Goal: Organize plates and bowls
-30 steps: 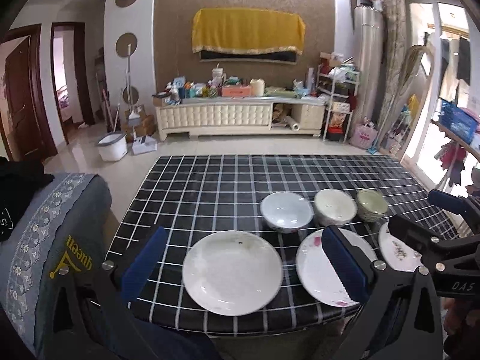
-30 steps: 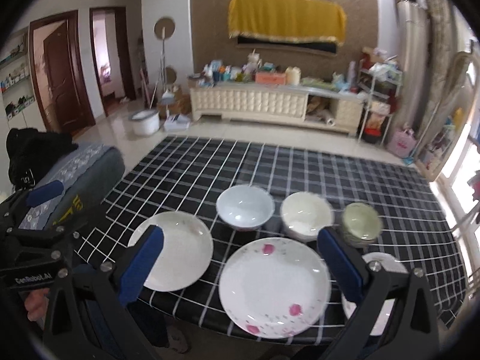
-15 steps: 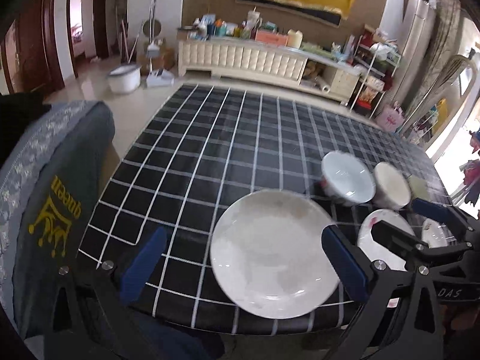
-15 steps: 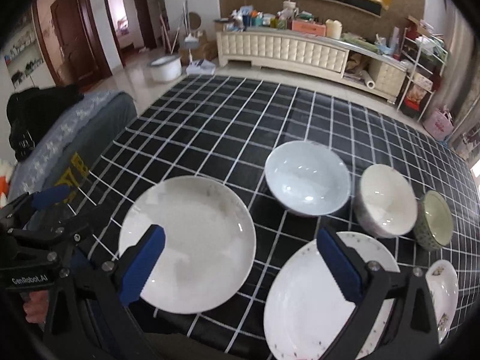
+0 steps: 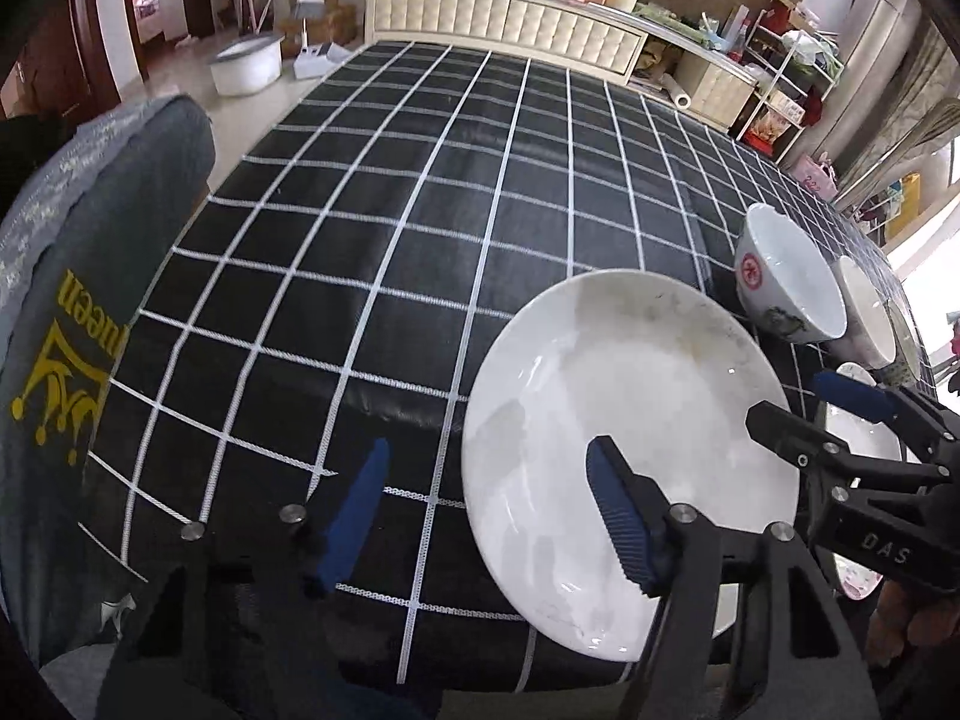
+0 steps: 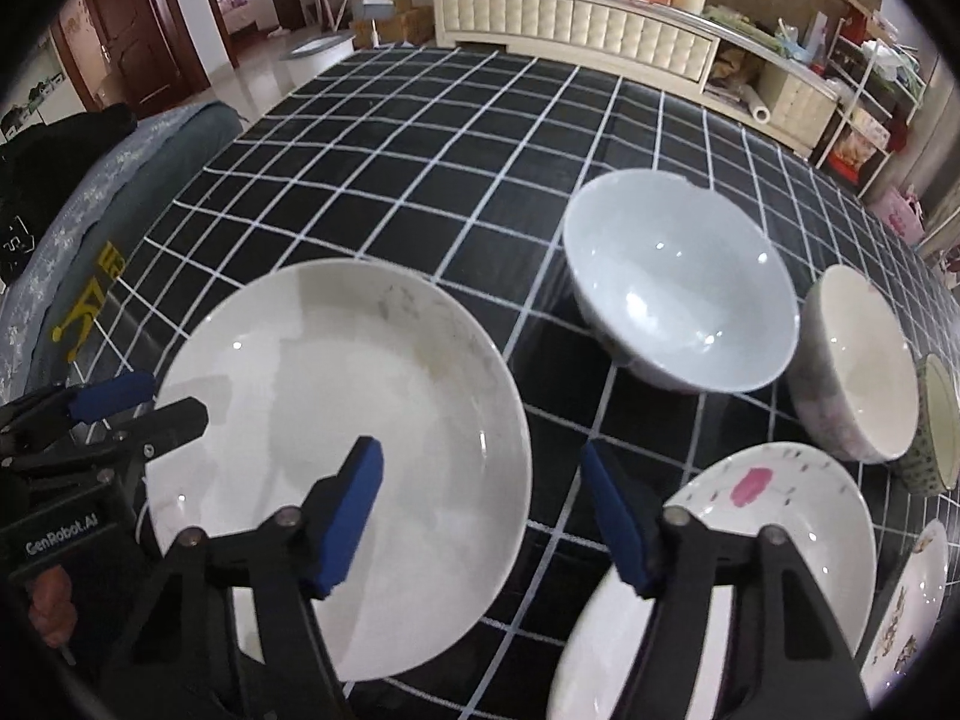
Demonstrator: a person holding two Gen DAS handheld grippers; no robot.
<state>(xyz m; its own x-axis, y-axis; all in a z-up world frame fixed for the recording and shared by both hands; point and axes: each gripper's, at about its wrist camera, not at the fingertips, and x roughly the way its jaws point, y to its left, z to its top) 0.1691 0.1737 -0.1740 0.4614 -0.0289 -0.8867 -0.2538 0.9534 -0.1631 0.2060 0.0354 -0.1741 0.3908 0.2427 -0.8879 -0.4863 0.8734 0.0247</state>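
Note:
A plain white plate [image 5: 630, 408] lies near the front edge of the black checked table [image 5: 420, 210]. My left gripper [image 5: 486, 510] hangs low over the plate's left rim, its jaws closing, with the rim between them and untouched. My right gripper [image 6: 480, 510] straddles the right rim of the same plate [image 6: 336, 420], jaws also closing, pads clear of it. Each gripper shows in the other's view: left gripper [image 6: 150, 405], right gripper [image 5: 804, 405]. A pink-flowered plate [image 6: 768, 516], a pale blue-white bowl [image 6: 678, 288], a cream bowl [image 6: 858, 372] and a green bowl [image 6: 942, 420] sit to the right.
A small patterned plate [image 6: 912, 600] lies at the far right front. A grey cushioned seat [image 5: 90, 240] with yellow lettering stands against the table's left side. Behind the table are a tiled floor and a long white cabinet [image 5: 510, 18]. The table's back half is bare cloth.
Both grippers have come down and forward toward the plain white plate and tilted further downward. Their jaws have narrowed from wide open to about half that gap.

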